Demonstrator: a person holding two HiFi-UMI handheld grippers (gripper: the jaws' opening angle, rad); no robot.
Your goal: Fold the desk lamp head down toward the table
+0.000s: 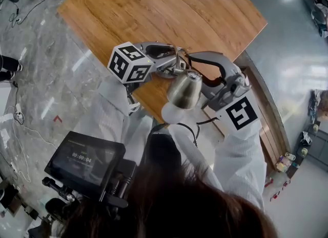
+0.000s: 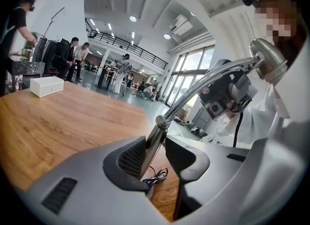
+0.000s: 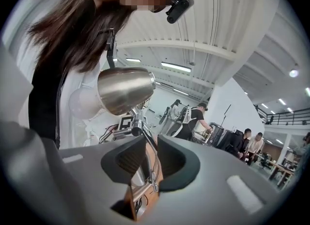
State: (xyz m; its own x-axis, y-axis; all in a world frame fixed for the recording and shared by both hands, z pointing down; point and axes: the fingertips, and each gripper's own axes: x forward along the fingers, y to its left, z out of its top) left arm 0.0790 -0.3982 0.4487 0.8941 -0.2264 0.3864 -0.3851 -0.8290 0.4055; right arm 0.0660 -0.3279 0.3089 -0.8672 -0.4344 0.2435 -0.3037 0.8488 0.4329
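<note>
Lamp head (image 1: 185, 89): brushed silver. Surface (image 1: 169, 6): brown wood grain. Marker cube (image 1: 129, 63): black-and-white squares. Floor (image 1: 51, 78): grey marble veining.

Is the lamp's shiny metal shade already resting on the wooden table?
No, the metal shade sits high at the end of its curved arm, well above the wooden table.

Left of the lamp (image 1: 185, 89) is the left gripper (image 2: 156, 152); right of it, the right gripper (image 3: 150, 155). Both have jaws closing round its thin stem, not yet clamped.
</note>
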